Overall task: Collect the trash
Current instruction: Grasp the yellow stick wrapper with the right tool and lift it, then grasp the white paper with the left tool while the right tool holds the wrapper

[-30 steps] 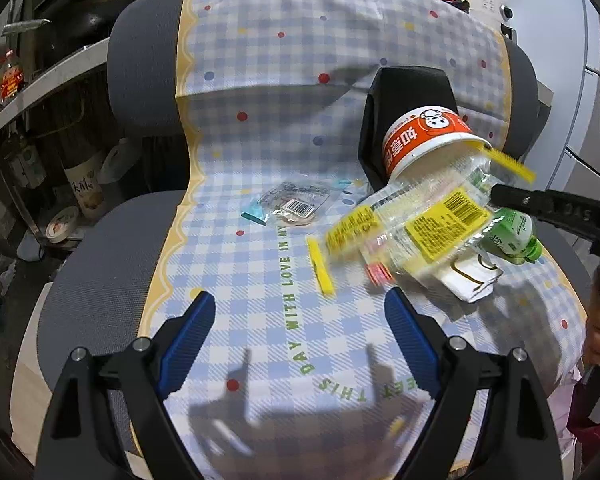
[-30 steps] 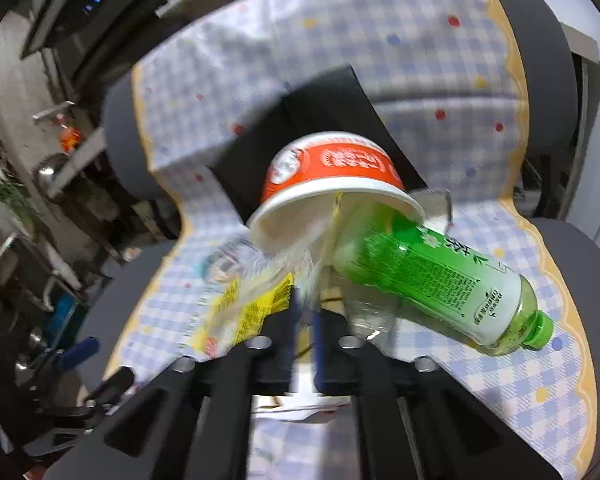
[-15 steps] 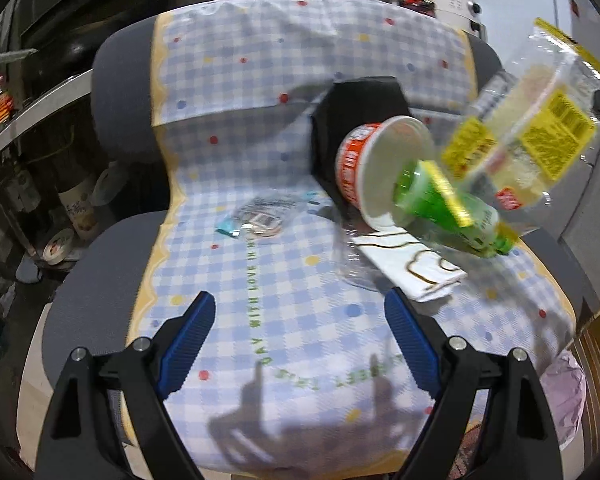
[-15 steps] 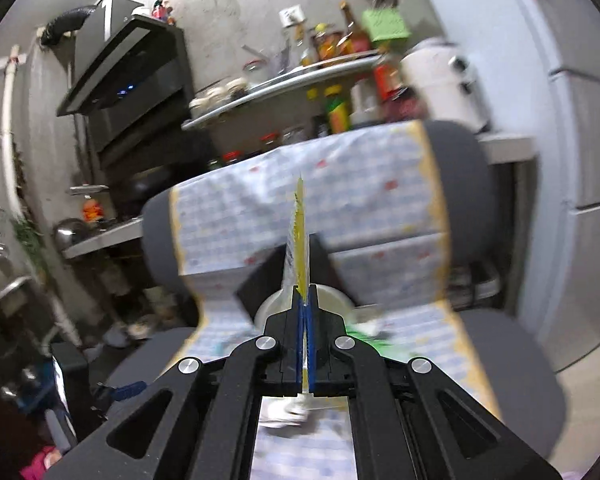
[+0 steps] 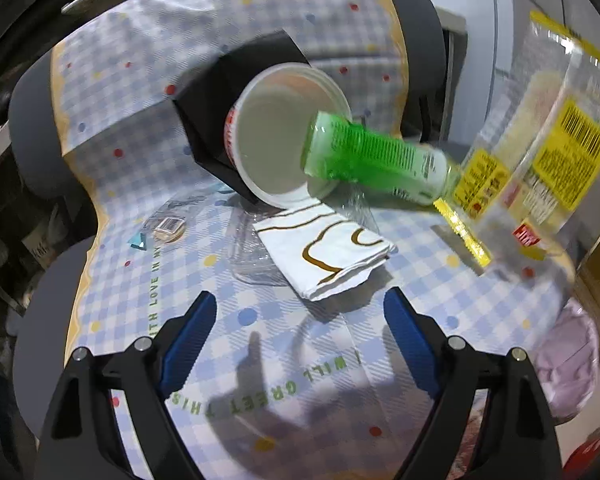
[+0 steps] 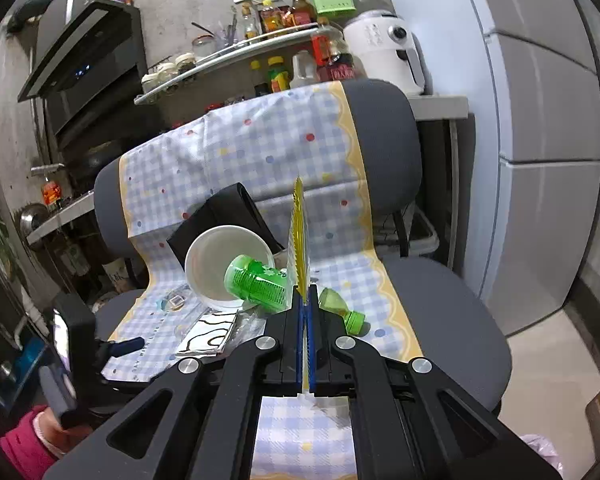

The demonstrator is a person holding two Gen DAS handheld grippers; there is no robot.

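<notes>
While right hand-held gripper (image 6: 305, 312) stays clamped on clear yellow-labelled wrapper (image 5: 548, 152), wrapper now hangs lifted clear of chair seat (image 6: 452, 320), no longer among litter as second ago. Left hand-held gripper (image 5: 300, 320) spread wide, empty, now nearer folded white paper packet (image 5: 332, 256). Beyond packet: green bottle (image 5: 376, 160) lies with base in mouth of tipped white cup (image 5: 276, 140), unmoved. Small barcode wrapper (image 5: 168, 226) left on checked cover (image 5: 260, 360).
</notes>
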